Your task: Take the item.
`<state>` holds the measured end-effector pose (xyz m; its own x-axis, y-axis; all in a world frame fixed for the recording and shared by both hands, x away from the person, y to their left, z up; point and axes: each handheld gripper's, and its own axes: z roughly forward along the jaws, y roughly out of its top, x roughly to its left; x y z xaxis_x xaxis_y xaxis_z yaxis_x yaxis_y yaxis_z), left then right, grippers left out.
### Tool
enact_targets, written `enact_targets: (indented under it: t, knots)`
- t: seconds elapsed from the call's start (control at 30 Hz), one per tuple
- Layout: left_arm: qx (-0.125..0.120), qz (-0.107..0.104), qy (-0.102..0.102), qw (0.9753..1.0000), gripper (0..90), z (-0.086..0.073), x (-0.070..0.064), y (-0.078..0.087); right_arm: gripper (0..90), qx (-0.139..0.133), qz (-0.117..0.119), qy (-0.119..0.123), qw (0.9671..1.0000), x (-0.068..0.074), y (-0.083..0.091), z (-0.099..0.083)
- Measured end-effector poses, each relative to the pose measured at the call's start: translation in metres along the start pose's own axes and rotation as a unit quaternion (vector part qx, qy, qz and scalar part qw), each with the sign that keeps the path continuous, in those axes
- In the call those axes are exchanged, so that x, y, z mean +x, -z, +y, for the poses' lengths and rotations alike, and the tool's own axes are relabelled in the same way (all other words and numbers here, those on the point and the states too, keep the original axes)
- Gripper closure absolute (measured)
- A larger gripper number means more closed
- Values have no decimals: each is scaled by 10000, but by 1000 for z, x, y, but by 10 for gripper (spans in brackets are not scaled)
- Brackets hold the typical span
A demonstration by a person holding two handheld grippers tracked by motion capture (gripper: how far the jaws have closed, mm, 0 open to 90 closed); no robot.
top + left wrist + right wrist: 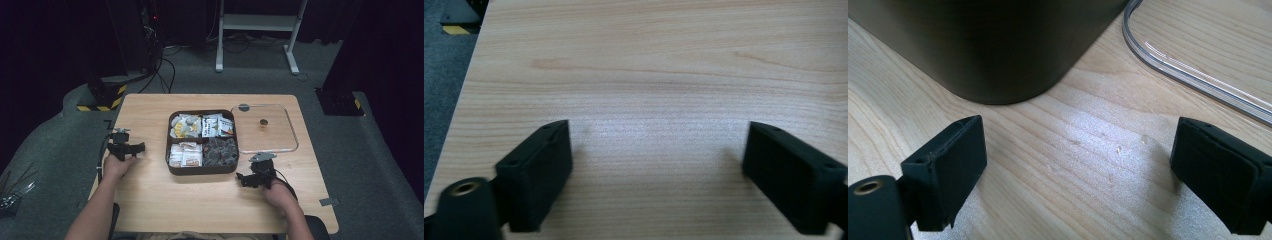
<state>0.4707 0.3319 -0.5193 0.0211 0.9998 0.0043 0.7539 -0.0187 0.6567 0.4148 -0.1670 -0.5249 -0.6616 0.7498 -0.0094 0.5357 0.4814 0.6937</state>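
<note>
A dark brown four-compartment box (171,167) sits mid-table, filled with wrapped snacks and packets. Its clear lid (290,145) lies flat to the right of it, with a small round knob (263,122) in the middle. My left gripper (131,147) rests on the table left of the box, open over bare wood (659,145). My right gripper (245,178) lies near the box's front right corner, open, nothing between its jaws. In the right gripper view the box's rounded corner (998,55) is just ahead and the lid's edge (1168,62) curves at right.
The wooden table (210,200) has bare room in front of the box and along its left side. A small grey tape patch (328,202) is near the front right corner. Beyond the table are grey carpet, cables and a white desk frame (257,22).
</note>
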Motion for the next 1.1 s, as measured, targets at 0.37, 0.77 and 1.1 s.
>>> enact_targets:
  t: [0.37, 0.77, 1.1]
  knots:
    - [221, -331, -100, 9992, 215, 3, 4, 6, 78, 1, 1, -2, 10000, 0, 0, 0]
    - [165, -818, -118, 9964, 319, 12, 3, 16, 78, 0, 6, 3, 10000, 0, 0, 0]
    - [112, -1296, -152, 9914, 356, 19, 1, 26, 78, 15, 16, -2, 10000, 0, 0, 1]
